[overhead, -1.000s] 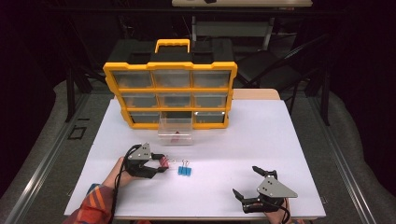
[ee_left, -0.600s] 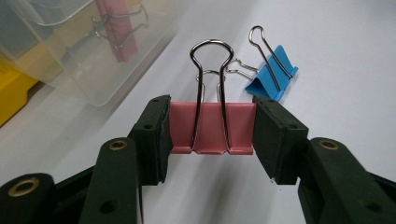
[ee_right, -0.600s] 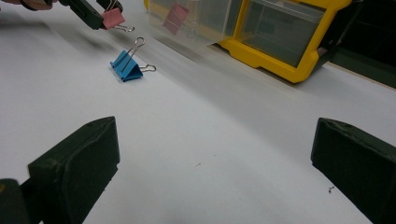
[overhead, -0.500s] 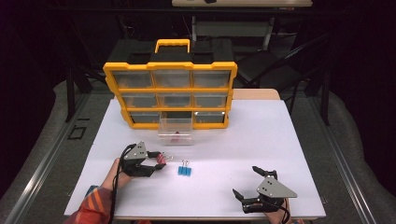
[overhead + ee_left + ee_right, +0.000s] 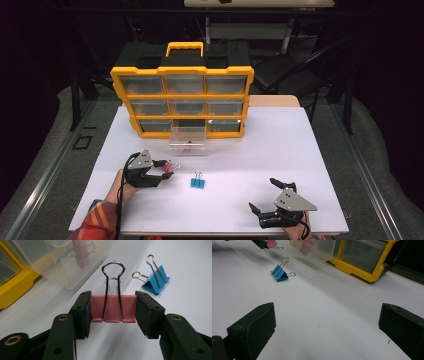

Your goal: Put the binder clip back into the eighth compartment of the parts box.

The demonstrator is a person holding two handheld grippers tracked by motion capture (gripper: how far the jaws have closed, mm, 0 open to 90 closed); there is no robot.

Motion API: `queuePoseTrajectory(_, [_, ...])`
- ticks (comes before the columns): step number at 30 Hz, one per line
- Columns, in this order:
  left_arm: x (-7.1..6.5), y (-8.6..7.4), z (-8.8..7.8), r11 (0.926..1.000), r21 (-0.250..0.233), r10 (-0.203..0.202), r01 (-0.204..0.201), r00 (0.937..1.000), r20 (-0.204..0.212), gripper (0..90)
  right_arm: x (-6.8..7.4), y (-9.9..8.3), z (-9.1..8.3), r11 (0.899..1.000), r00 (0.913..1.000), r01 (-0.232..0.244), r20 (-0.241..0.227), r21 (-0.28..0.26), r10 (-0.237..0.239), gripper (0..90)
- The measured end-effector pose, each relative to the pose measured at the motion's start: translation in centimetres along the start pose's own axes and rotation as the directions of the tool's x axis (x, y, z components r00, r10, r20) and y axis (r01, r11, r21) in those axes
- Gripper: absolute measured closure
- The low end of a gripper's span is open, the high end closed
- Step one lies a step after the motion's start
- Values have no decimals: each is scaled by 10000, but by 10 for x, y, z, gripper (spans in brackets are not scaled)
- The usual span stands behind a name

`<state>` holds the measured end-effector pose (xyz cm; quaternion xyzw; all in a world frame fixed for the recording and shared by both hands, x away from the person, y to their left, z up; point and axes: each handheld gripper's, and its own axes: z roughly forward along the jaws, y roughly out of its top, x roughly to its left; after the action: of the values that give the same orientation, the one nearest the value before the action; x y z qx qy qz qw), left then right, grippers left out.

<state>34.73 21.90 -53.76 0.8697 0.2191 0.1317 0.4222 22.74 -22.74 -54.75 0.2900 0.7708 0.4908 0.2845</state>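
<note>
Pink binder clip [image 5: 113, 308] sits clamped between your left gripper's [image 5: 113, 311] jaws, wire handles pointing away; your right gripper [image 5: 327, 332] rests with jaws wide apart, holding nothing, above the worktop [image 5: 260, 165].

I saw a table [image 5: 300, 150] with a white top. At its far edge stood a yellow organiser [image 5: 182, 100] with clear drawers and a handle on top. Just in front of it a clear drawer [image 5: 187, 142] sat on the white surface, with a pink clip inside. Nearer to me, around the middle, a blue binder clip [image 5: 197, 181] lay on the table, well apart from the drawer.
</note>
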Motion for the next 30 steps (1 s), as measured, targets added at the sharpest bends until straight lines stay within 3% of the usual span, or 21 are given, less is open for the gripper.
queuePoseTrajectory(16, [14,-9,-12,9987,-98,-504,499,9967,-632,498,0,0,1,10000,10000,5,26,39,-5,7])
queuePoseTrajectory(30, [25,-12,-17,9922,-175,-1248,1236,9828,-1360,498,0,0,2,10000,10000,4,0,88,-4,7])
